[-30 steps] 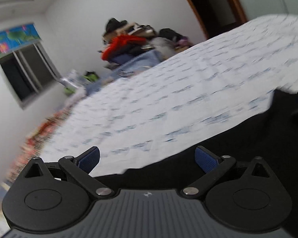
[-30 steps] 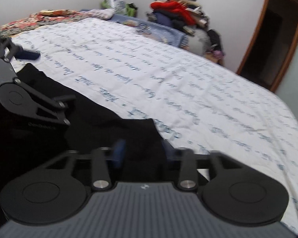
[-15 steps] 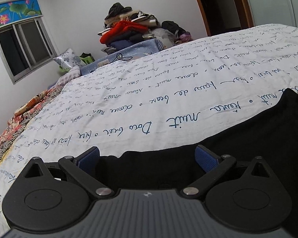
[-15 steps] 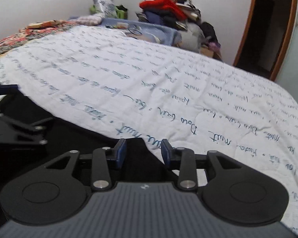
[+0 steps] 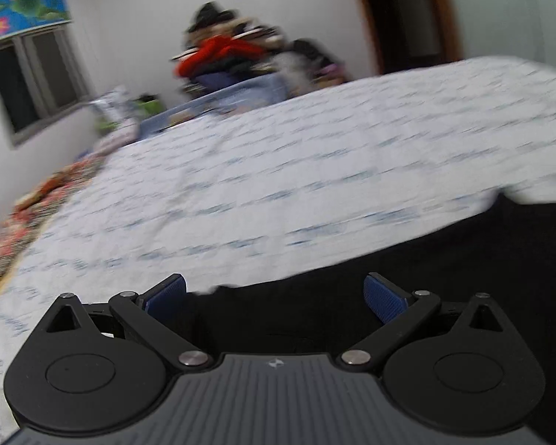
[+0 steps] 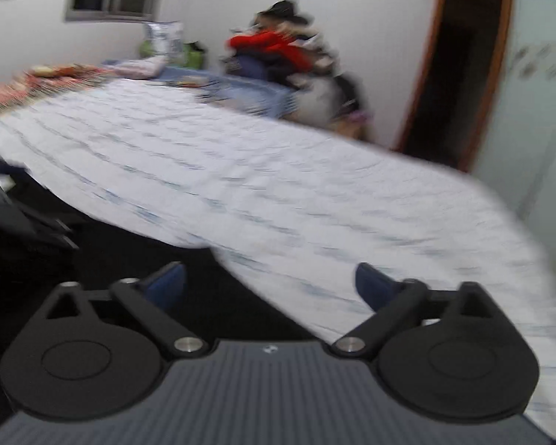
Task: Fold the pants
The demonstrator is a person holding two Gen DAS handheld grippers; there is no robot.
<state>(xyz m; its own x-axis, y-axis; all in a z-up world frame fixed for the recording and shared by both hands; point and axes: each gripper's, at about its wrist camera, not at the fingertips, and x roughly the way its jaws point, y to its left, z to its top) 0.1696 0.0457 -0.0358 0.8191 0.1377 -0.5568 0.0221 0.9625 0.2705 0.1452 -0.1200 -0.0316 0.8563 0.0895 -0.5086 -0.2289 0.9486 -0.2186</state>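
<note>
Black pants (image 5: 444, 278) lie on the near part of a bed with a white sheet printed in blue script (image 5: 315, 170). In the left wrist view my left gripper (image 5: 274, 294) stands open just above the pants' far edge, nothing pressed between its blue pads. The right wrist view shows the pants (image 6: 137, 259) at lower left with their corner under my right gripper (image 6: 270, 283). Its jaws are opening wide, and its pads touch no cloth. At the left edge of that view the left gripper (image 6: 29, 222) shows as a dark blur. Both views are motion-blurred.
A heap of clothes with a red garment (image 5: 222, 52) is piled against the far wall beyond the bed. A window (image 5: 29, 81) is at the left, a dark doorway (image 6: 459, 70) at the right. A patterned blanket (image 5: 26, 215) edges the bed's left side.
My right gripper, nearly shut over the pants' corner before, has swung wide open and shifted. The left gripper stayed open while its view rolled and blurred.
</note>
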